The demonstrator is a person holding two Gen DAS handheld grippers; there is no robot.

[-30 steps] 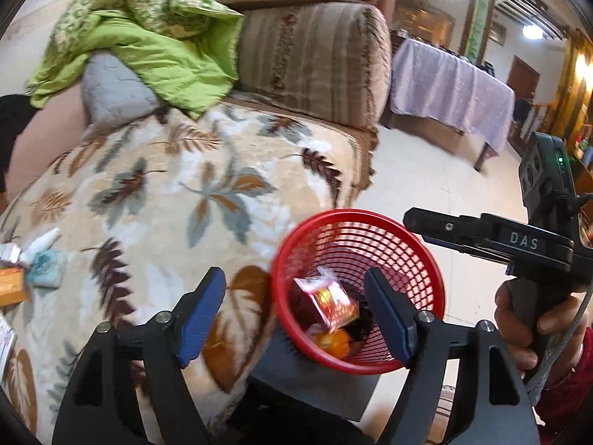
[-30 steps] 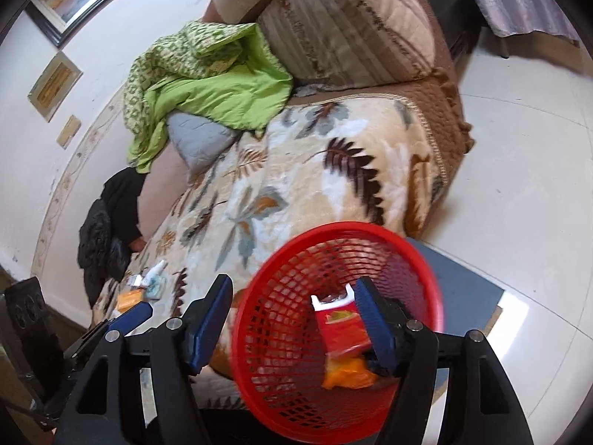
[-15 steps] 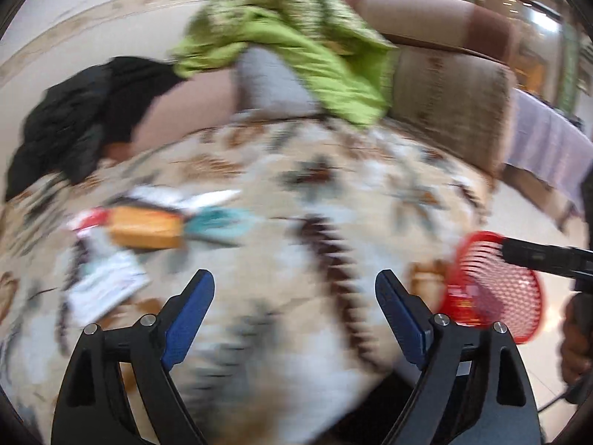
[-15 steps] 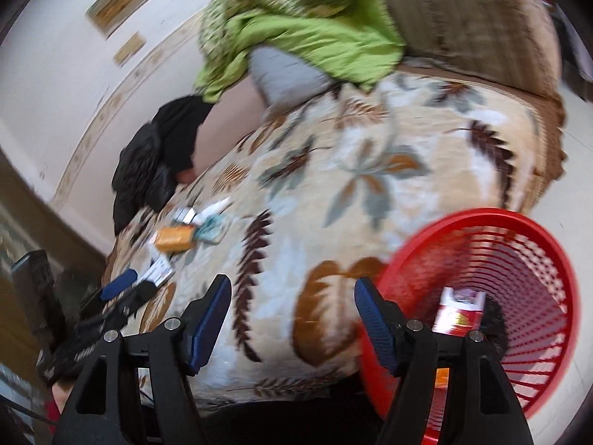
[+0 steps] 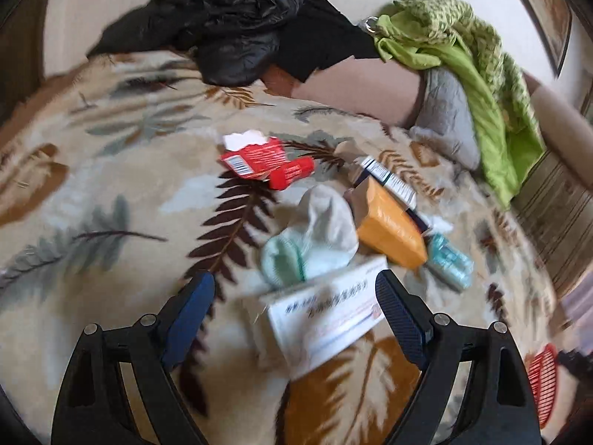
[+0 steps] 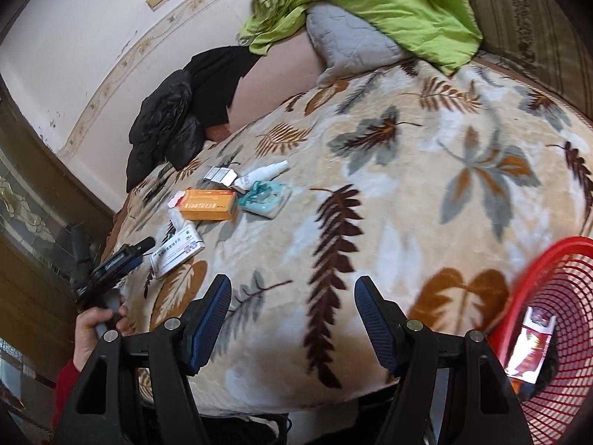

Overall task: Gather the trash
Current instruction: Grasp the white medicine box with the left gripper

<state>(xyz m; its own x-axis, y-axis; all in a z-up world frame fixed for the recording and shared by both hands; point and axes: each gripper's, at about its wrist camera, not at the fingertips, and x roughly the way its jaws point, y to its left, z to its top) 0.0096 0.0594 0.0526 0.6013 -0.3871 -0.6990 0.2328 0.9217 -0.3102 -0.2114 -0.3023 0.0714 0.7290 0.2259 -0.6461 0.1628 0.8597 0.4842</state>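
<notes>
**Reaching for the next piece of trash on the bed**

Reaching is the step we judge to be in hand: our left gripper (image 5: 294, 306) hangs low over the trash heap on the bed (image 5: 111, 200), its jaws spread wide with nothing pressed between the pads. They have just been opening. A white box (image 5: 326, 317) lies between and beyond them, lower centre of the left wrist view, blurred. Its long axis runs from lower left up to the right, so it sits skewed to the jaws' line.

Behind it, toward frame centre, lie a crumpled white wad (image 5: 318, 230), an orange box (image 5: 393, 226) pointing from upper left down to lower right, a teal packet (image 5: 448, 259) and, further up, a red carton (image 5: 259, 157).

Our right gripper (image 6: 292, 319) hovers over bare blanket, lower centre of its view, jaws partly apart and empty. The red basket (image 6: 556, 333) sits at the lower right edge there, with wrappers already inside.

Next, we think, the left jaws must drop onto the white box and roll a little so the pads meet its long sides, then close and carry it to the basket.
</notes>
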